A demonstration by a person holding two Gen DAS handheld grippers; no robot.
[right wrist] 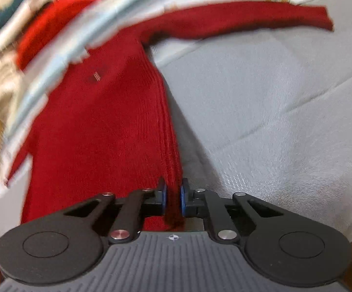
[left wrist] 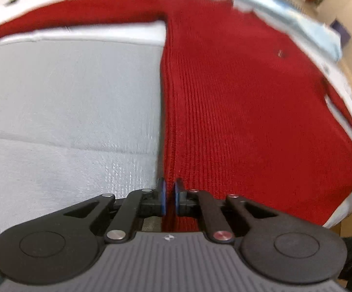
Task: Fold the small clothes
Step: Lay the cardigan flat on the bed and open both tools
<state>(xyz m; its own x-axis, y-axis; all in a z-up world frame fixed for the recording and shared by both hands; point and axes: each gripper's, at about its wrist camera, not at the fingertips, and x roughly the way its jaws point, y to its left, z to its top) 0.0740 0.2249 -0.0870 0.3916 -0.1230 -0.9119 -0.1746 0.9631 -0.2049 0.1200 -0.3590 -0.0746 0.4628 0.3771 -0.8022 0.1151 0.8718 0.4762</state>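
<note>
Dark red ribbed sweater (left wrist: pixel 236 102) on a pale grey woven cloth (left wrist: pixel 66 97).

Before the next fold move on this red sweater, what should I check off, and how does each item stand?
1. Left hand-held gripper shut on the red sweater edge: ok.
2. Right hand-held gripper shut on the sweater's edge: ok, fabric sits between its pads.
3. Sweater body lying flat on the grey cover: ok.
4. Sleeve stretched out to the side, not yet folded in: ok.
5. Other sleeve's position: cannot tell, mostly out of view.
6. Far edge free of the pile of clothes: cannot tell, blurred.
</note>
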